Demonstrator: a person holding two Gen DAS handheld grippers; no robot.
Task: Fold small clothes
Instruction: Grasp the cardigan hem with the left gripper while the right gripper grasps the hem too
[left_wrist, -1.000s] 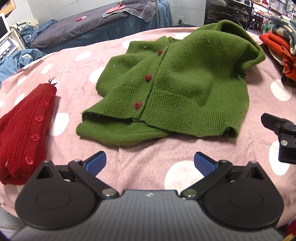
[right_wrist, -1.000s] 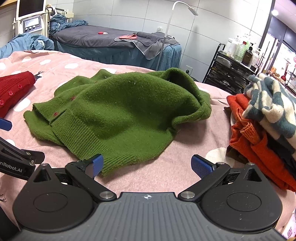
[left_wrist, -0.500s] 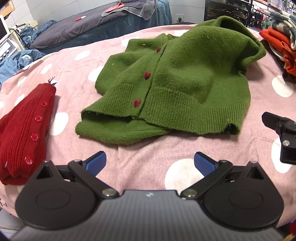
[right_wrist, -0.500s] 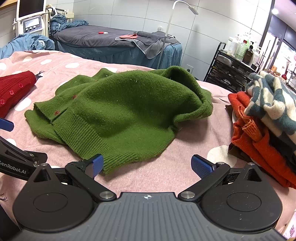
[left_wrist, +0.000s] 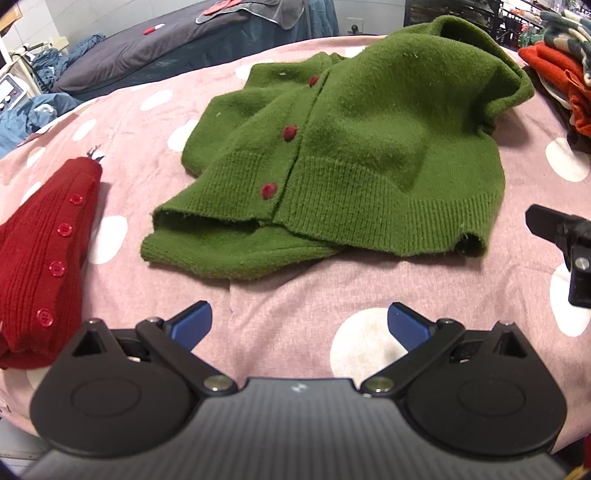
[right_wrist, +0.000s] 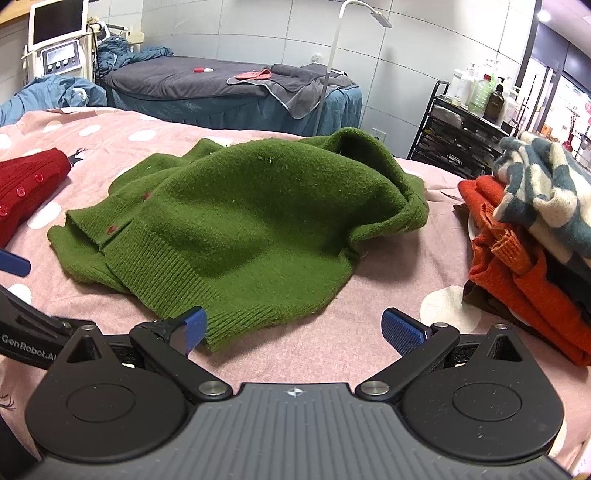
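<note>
Green cardigan (left_wrist: 343, 155) lies rumpled mid-bedspread (left_wrist: 288, 295), just ahead of both tools. Left gripper (left_wrist: 299, 325) and right gripper (right_wrist: 291, 328) gape wide, holding nothing. Best pinch the ribbed hem's two corners and pull it flat before folding.

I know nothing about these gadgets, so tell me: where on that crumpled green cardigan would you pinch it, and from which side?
Probably at the ribbed hem of the green cardigan, coming in low from the near edge. That hem faces both open hand-held grippers, left and right, and its corner lifts slightly off the pink spotted cover, leaving a gap for one finger to slide under. The middle is humped and offers no edge.
</note>
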